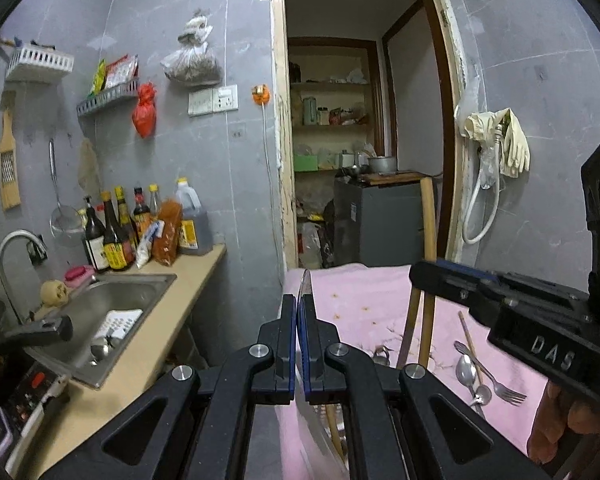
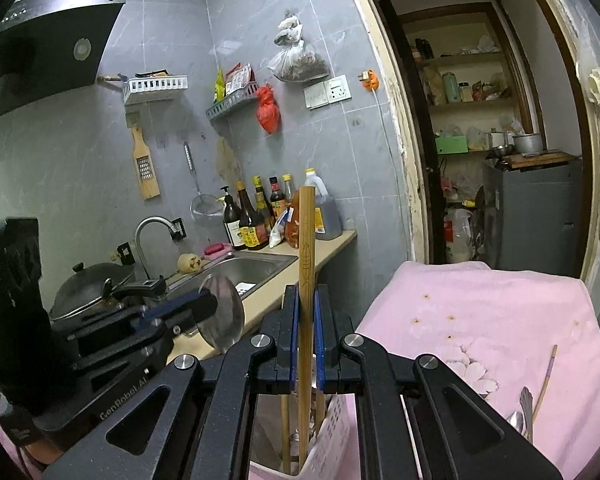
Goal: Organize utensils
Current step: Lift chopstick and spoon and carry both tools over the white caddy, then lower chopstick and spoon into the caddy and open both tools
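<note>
The left gripper [image 1: 300, 312] is clamped shut on a thin metal utensil with a round flat blade [image 2: 223, 312], which stands edge-on between its pads and rises just above the fingertips. The right gripper [image 2: 308, 300] is closed on a long wooden utensil handle [image 2: 307, 240] held upright; its lower end reaches down into a white slotted basket [image 2: 334, 436] directly beneath the jaws, where two further stick-like handles are visible. Both grippers sit side by side over a pink cloth [image 1: 360, 300]. Loose on that cloth, to the right of the grippers, lie one fork [image 1: 496, 380], two spoons [image 1: 466, 372] and one chopstick [image 1: 470, 340], touching or overlapping one another. One sink [image 1: 112, 300] lies left.
</note>
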Tool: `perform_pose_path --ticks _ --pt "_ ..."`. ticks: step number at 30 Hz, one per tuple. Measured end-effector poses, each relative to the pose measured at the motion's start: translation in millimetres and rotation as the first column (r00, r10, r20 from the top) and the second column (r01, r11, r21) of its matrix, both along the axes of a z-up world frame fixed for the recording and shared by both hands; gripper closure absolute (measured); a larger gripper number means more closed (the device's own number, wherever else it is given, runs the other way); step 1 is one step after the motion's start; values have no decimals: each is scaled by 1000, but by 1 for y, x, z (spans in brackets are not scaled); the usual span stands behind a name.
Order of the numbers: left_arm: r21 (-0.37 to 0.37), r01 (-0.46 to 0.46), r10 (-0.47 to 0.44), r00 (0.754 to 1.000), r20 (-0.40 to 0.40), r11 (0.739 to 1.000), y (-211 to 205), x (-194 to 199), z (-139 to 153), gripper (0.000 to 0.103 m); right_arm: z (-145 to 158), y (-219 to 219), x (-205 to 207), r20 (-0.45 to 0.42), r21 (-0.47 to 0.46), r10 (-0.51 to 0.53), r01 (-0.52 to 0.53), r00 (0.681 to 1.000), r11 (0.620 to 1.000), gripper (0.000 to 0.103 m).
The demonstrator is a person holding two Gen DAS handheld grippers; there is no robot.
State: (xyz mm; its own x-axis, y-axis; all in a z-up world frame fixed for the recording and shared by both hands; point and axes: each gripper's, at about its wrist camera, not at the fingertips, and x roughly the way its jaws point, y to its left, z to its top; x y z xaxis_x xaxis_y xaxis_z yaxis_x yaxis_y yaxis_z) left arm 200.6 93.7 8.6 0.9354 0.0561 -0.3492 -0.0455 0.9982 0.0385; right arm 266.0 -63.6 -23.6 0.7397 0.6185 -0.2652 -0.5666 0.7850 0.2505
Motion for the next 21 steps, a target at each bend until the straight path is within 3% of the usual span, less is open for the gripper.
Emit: perform_pose_path --ticks 11,21 --pt "-57 17 -19 999 -42 998 8 -1 -9 100 -4 2 7 -21 39 -3 4 1000 999 96" --pt "-83 35 -40 997 -65 996 10 -2 -11 99 -11 13 3 -21 -36 14 -14 1000 999 96"
